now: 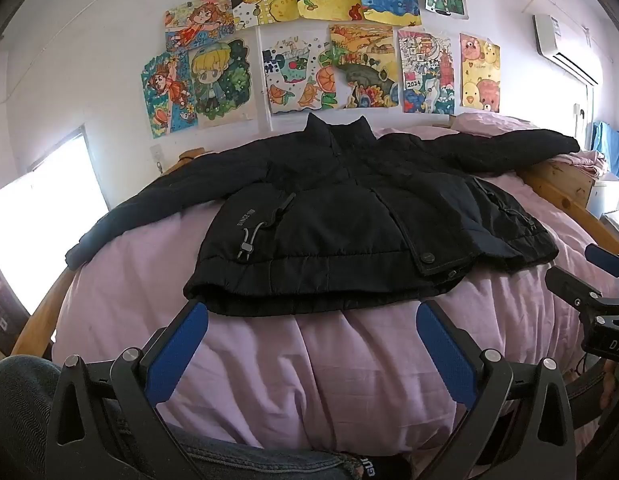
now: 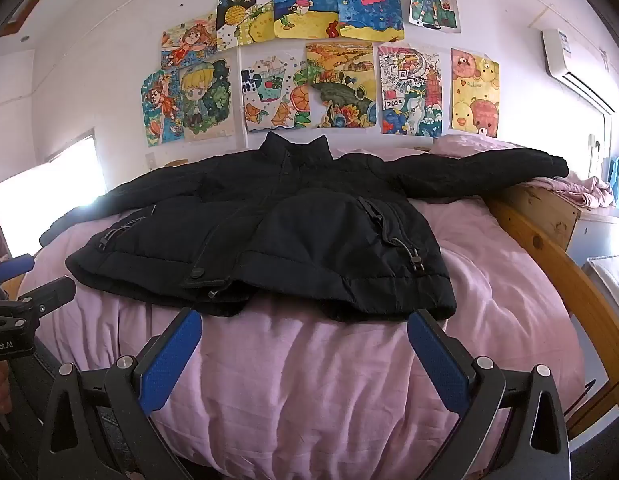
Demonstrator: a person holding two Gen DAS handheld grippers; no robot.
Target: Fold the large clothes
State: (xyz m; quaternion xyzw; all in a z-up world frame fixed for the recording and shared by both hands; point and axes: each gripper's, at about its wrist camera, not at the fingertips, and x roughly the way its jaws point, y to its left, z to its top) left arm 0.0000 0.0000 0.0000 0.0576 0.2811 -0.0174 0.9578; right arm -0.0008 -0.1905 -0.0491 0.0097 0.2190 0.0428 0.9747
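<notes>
A black padded jacket [image 1: 341, 216] [image 2: 269, 240] lies flat on a bed, front up, collar toward the wall and both sleeves spread out sideways. My left gripper [image 1: 311, 316] stands open just short of the hem, nothing between its blue pads. My right gripper [image 2: 305, 322] is open too, its fingertips close to the hem's near edge, with nothing held. Each gripper shows at the edge of the other's view: the right gripper [image 1: 605, 264] and the left gripper [image 2: 13, 268].
A pink duvet [image 1: 309, 360] [image 2: 309, 380] covers the bed, framed by a wooden rail [image 2: 569, 276]. Children's drawings [image 1: 329, 60] hang on the wall behind. A bright window [image 1: 41, 216] is at the left, an air conditioner [image 2: 577, 68] at the upper right. A denim-clad leg [image 1: 21, 400] is near.
</notes>
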